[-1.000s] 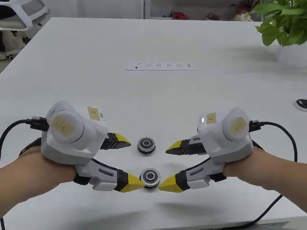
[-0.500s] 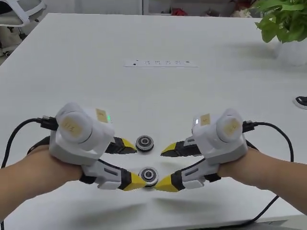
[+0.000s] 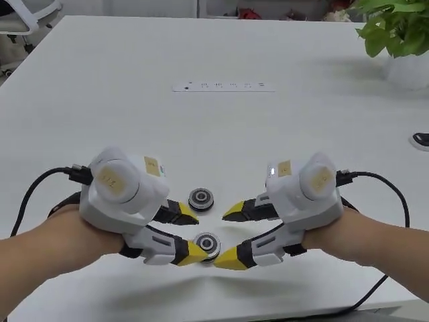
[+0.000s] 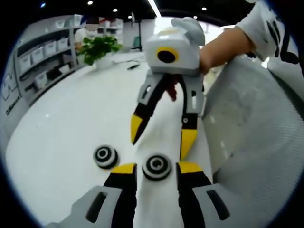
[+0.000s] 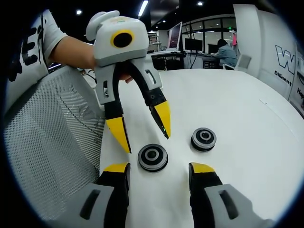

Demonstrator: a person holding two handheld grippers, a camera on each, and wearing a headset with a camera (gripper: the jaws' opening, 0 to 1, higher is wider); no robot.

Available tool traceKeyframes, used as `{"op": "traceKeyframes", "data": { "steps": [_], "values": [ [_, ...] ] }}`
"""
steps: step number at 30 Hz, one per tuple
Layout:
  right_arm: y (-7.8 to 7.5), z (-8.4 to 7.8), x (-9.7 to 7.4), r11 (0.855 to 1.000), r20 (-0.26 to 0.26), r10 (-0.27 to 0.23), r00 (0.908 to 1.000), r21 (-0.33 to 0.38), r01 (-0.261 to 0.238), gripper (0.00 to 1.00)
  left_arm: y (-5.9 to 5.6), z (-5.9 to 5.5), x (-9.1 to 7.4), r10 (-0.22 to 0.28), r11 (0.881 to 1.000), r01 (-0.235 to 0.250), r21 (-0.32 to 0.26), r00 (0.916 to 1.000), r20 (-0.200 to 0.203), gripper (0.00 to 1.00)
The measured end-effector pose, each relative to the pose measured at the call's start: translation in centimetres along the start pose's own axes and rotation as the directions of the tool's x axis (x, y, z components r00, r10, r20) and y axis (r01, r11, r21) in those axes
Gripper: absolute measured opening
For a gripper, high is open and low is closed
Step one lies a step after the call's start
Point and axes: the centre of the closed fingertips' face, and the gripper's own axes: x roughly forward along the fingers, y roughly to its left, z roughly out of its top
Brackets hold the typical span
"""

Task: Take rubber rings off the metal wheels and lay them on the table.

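Observation:
Two metal wheels with black rubber rings lie flat on the white table. The near wheel (image 3: 206, 243) (image 4: 156, 166) (image 5: 153, 157) lies between both grippers' yellow tips. The far wheel (image 3: 201, 198) (image 4: 105, 156) (image 5: 204, 138) rests a little beyond it. My left gripper (image 3: 189, 235) (image 4: 153, 168) is open, its jaws on either side of the near wheel. My right gripper (image 3: 226, 235) (image 5: 159, 167) faces it from the other side, also open, with the same wheel just ahead of its tips. Neither holds anything.
A white power strip (image 3: 223, 86) lies at mid-table. A potted plant (image 3: 395, 33) stands at the back right, and a dark object (image 3: 421, 140) sits at the right edge. Black cables (image 3: 382, 184) trail from both grippers. A mesh chair (image 5: 52, 137) is near the table's front edge.
Both grippers have closed in toward the near wheel, the left one moving right so its jaws now flank it. The wheels have not moved.

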Motion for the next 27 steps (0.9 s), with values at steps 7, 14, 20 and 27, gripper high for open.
{"op": "traceKeyframes", "data": {
  "steps": [7, 14, 20, 27],
  "values": [
    [0.1, -0.2, 0.1, 1.000, -0.007, 0.003, 1.0000, -0.004, -0.003, 0.46, 0.1, -0.2, 0.5, -0.004, 1.000, 0.004, -0.014, 1.0000, -0.008, 0.29],
    [0.2, -0.3, 0.1, 1.000, -0.009, 0.003, 1.0000, -0.006, -0.003, 0.47, -0.2, -0.4, 0.9, -0.008, 1.000, 0.008, -0.019, 0.9998, -0.017, 0.24],
    [0.2, -0.4, 0.2, 1.000, -0.013, 0.005, 0.9999, -0.007, -0.005, 0.47, -0.4, -0.5, 1.3, -0.003, 1.000, 0.003, 0.000, 0.9996, -0.028, 0.19],
    [0.3, -0.4, 0.4, 1.000, -0.014, 0.006, 0.9999, -0.012, -0.006, 0.46, -0.1, -0.4, 1.2, 0.015, 1.000, -0.015, 0.007, 0.9998, -0.015, 0.16]
  ]
}}
